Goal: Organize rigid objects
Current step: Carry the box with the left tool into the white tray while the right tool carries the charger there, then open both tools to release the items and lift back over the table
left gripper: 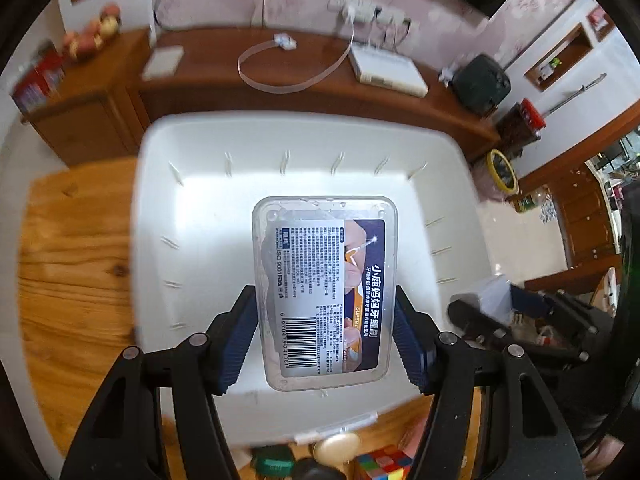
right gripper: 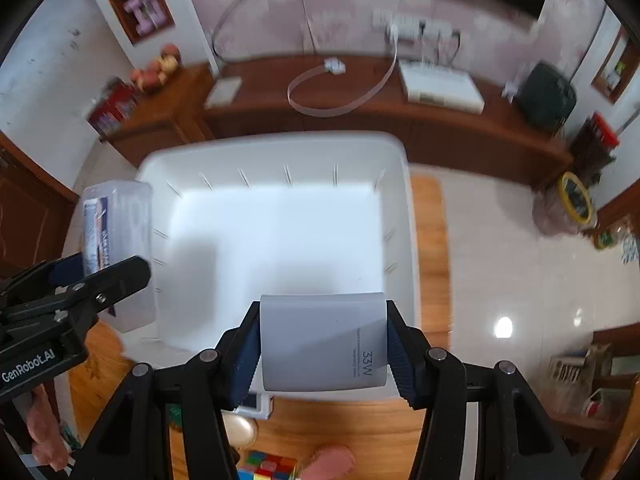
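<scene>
Both wrist views above white bin [left gripper: 160, 184]

— What's along the far wall?
— A long, dark wooden sideboard [right gripper: 360, 120] under pink floral wallpaper [right gripper: 340, 8], with a wall socket strip [right gripper: 416, 28].
— And the floor?
— Pale glossy tiles [right gripper: 500, 260], catching light.

Rubik's cube [left gripper: 382, 465] cut off at 6 o'clock edge. Clear box [left gripper: 325, 294] fine print unreadable. White bin [left gripper: 160, 152] rim motion-blurred. Charger [right gripper: 324, 342] hides the bin's near wall.

Two held boxes above one bin
The clear box [left gripper: 325, 292] hangs over the bin [left gripper: 160, 200]; the charger box [right gripper: 323, 342] sits above its near rim, with a cube [right gripper: 266, 466] on the table [right gripper: 352, 420] behind.
</scene>
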A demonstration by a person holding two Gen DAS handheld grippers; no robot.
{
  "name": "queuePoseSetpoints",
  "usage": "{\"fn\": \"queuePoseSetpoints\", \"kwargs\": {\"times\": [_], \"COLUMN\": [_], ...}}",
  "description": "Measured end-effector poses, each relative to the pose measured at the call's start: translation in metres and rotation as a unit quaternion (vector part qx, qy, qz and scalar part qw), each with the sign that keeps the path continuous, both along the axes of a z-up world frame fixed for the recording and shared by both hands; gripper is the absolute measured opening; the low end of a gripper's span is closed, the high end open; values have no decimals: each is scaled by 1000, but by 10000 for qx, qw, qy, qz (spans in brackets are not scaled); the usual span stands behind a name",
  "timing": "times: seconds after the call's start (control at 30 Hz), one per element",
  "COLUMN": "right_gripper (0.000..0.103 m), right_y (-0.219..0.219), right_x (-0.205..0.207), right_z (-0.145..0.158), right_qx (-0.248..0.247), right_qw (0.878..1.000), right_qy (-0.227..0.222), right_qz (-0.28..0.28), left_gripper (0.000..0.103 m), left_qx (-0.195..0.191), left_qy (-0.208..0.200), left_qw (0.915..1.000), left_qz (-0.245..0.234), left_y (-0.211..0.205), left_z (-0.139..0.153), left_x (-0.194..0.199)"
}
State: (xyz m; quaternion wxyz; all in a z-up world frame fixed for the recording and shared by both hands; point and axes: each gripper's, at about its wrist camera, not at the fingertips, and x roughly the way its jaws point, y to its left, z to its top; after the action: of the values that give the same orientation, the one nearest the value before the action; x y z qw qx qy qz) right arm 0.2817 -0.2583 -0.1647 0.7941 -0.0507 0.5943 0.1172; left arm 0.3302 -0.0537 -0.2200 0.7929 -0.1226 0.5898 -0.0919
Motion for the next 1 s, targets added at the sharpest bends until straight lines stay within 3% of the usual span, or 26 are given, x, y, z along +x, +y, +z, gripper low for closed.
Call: {"fn": "queuePoseSetpoints", "kwargs": {"times": [0.2,0.33,0.43,0.6,1.0], "right_gripper": [57,57,58,73,73], "right_y": [9,9,7,6,3], "right_x": [9,11,11,2,-32], "right_z": [-60,-81,-89,-83,-42], "right_qx": [-189,-218,-200,-211,-28], "right_qw": [9983,9965,9957,9977,9999], "right_qy": [545,791,878,604,90], "right_qz": [-73,-138,-202,-217,-137], "left_gripper": [68,68,81,85,85], "left_qx": [-1,99,-16,-119,-10], "left_qy": [449,740,932,804,286], "left_qw": [9990,9971,9955,9966,9996], "left_qz": [36,121,182,103,-13], "left_y": [-7,-6,-3,-1,5], "left_z": [-44,-60,-66,-52,13], "left_x": [9,10,6,-5,-59]}}
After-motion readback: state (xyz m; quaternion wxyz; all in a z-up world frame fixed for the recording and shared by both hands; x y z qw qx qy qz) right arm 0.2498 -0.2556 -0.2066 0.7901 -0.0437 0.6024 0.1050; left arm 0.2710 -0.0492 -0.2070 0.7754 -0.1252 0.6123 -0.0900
